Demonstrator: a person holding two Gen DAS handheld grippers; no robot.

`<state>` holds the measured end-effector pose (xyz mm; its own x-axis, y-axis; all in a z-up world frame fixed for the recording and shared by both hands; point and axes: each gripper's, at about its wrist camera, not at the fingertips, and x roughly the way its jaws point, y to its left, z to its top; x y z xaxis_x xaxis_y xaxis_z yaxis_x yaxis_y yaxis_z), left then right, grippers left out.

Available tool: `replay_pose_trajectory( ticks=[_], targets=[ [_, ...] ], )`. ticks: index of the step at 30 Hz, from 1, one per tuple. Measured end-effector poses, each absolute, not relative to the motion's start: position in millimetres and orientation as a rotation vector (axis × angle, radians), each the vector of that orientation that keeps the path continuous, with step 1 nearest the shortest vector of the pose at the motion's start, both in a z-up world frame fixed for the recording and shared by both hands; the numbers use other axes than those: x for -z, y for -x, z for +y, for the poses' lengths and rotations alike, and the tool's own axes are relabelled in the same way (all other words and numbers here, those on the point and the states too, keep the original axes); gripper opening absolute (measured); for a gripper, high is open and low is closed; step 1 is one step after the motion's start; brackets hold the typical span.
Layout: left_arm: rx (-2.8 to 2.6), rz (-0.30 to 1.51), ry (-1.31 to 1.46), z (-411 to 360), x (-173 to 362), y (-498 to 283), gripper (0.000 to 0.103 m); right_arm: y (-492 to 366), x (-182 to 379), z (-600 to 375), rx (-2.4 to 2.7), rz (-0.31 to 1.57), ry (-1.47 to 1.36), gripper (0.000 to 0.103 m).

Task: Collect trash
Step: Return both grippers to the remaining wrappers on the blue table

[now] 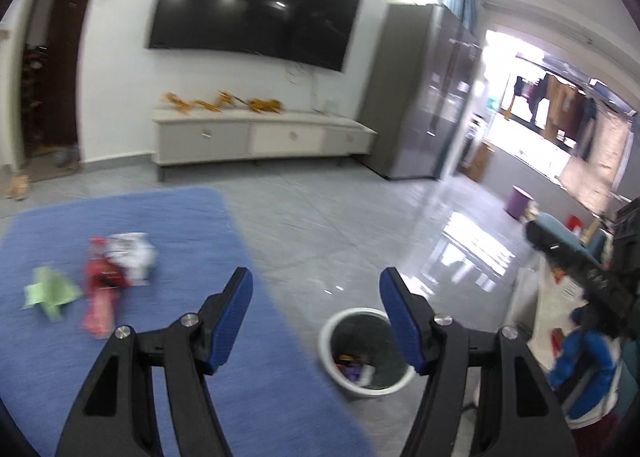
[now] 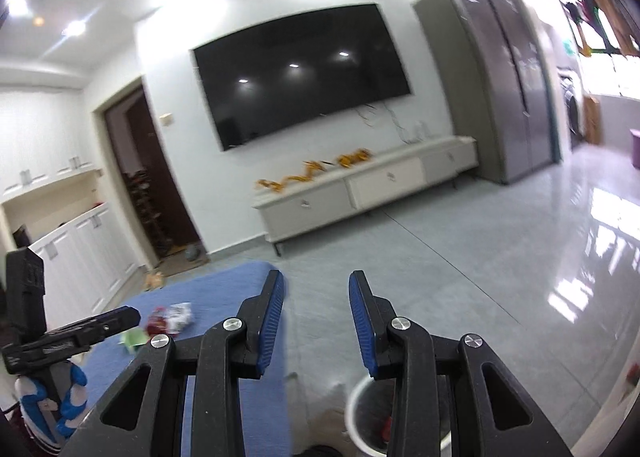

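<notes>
A pile of trash lies on a blue mat (image 1: 168, 337): a red and white crumpled wrapper (image 1: 120, 261), a pink wrapper (image 1: 100, 313) and a green paper scrap (image 1: 48, 293). A white bin (image 1: 366, 353) with a dark liner and some trash inside stands on the floor right of the mat. My left gripper (image 1: 316, 317) is open and empty, raised between the pile and the bin. My right gripper (image 2: 316, 321) is open and empty, above the mat's edge, with the bin (image 2: 376, 413) below it. The pile (image 2: 168, 319) lies far left in the right wrist view.
A long TV cabinet (image 1: 264, 137) with orange items stands under a wall TV (image 1: 256, 1). A grey wardrobe (image 1: 424, 93) stands at the right. The grey tile floor (image 1: 360, 225) spreads beyond the mat. The other gripper (image 2: 72, 337) shows at the left of the right wrist view.
</notes>
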<state>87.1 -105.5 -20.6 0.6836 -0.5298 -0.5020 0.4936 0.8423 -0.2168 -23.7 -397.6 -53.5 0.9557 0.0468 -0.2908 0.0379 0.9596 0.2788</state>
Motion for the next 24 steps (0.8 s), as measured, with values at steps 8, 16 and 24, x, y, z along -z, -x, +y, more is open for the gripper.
replay_pose_trajectory(
  ticks=[8, 16, 24],
  targets=[
    [0.332, 0.556, 0.094, 27, 30, -80, 0.064, 2, 33, -317, -0.154, 0.318, -0.193, 0.043],
    [0.263, 0.716, 0.159, 87, 105, -146, 0.064, -107, 81, -252, -0.289, 0.492, -0.169, 0.043],
    [0.299, 0.892, 0.105, 52, 183, -238, 0.064, -226, 151, -209, -0.395, 0.644, -0.192, 0.043]
  ],
)
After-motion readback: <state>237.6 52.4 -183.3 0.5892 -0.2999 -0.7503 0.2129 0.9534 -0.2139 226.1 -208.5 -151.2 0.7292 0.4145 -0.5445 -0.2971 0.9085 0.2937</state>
